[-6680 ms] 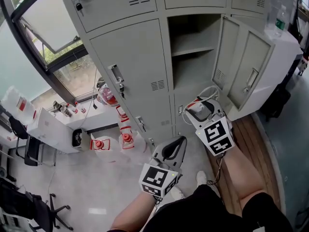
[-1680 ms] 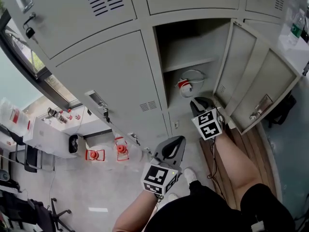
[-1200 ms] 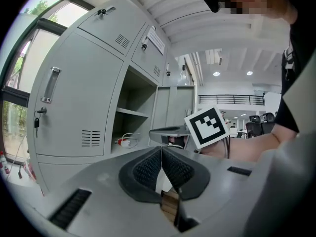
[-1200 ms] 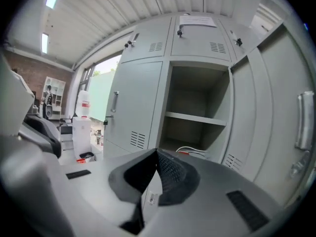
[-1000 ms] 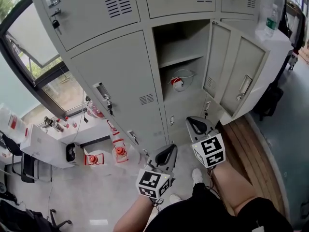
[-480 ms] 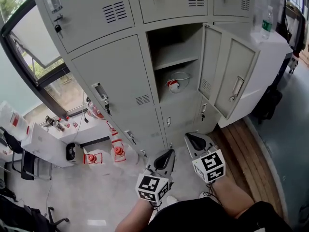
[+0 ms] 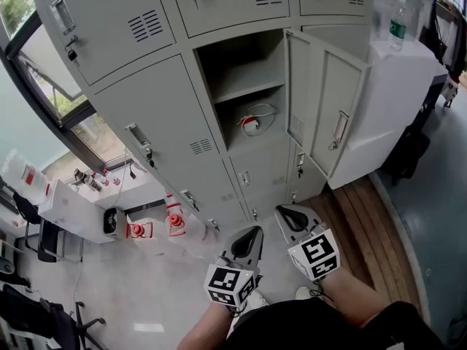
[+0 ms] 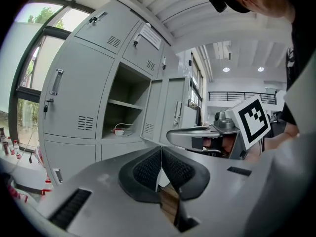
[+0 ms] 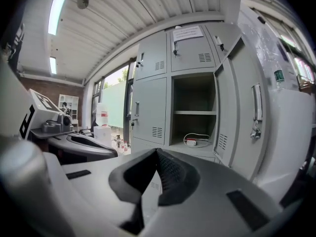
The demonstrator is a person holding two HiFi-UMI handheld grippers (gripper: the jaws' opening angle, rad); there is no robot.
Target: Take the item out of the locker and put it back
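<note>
A bank of grey lockers [image 7: 153,115] stands on a pale floor [image 7: 95,297], with a window [image 7: 106,135] at the left and a wooden strip [image 7: 365,217] at the right. One door [image 7: 328,100] hangs open. Under the shelf [image 7: 248,87], on the compartment's floor, the red-and-white item [image 7: 250,125] lies flat. Its long side seems to run across the compartment, and its white cable [image 7: 261,109] loops toward the back wall. Which end faces out cannot be told.

The left hand-held gripper [image 7: 253,232] and right hand-held gripper [image 7: 286,211] are both closed on nothing, low by the person's legs. Seconds ago the right one carried the item at the opening. It has since drawn well back, and the item sits where it was left.
</note>
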